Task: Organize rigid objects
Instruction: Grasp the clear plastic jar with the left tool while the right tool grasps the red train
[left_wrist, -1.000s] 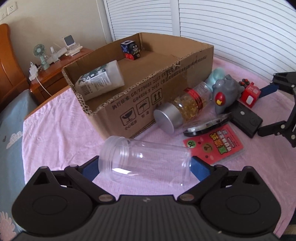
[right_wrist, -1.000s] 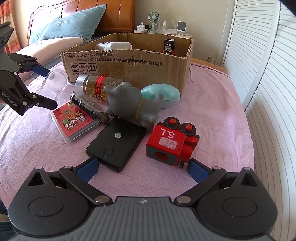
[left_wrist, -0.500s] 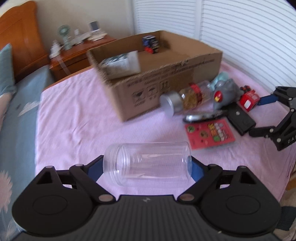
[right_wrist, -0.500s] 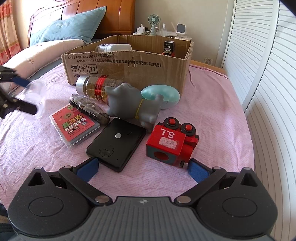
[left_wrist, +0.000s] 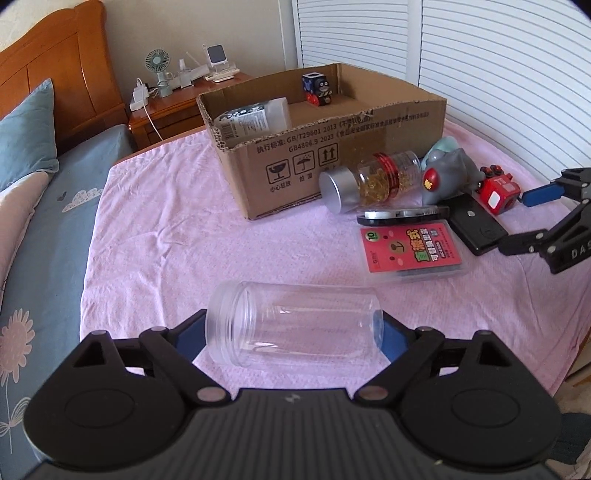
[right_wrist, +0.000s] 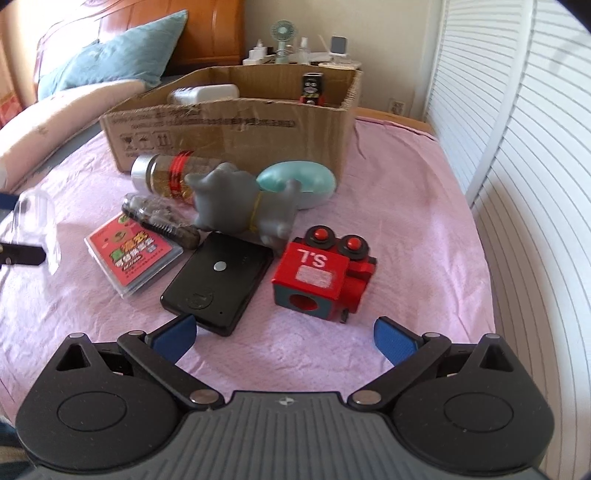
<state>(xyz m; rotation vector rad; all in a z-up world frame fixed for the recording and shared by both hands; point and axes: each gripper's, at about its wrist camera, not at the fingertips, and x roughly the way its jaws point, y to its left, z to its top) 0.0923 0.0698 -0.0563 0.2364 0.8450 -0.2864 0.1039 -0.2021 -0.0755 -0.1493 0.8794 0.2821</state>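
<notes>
**Left claw clamped on a clear jar; right claw spread above a toy train**

Left claw: its two blue-padded fingers press on the ends of a clear plastic jar, which lies crosswise between them, its threaded open mouth toward the left finger and its base toward the right. The jar is smooth, cylindrical and see-through. Beyond it stretches a pink, slightly wrinkled bedsheet. Ahead and to the right lies a flat red card pack in a clear case, and past that a dark oblong case with a glossy lid. Further ahead a capsule bottle with a silver cap and red band lies on its side against a corrugated cardboard box. Inside the box are a white labelled bottle on its side and a small blue toy figure at the far wall.

Right claw: fingers spread wide, gripping nothing. Just ahead, between the fingertips' lines, stands a blocky red toy train with two round red knobs. To the left of it, touching the left fingertip, lies a flat black rectangular device. Beyond both sits a matte grey rubbery figurine, and behind it a pale teal oval case close to the box wall
</notes>
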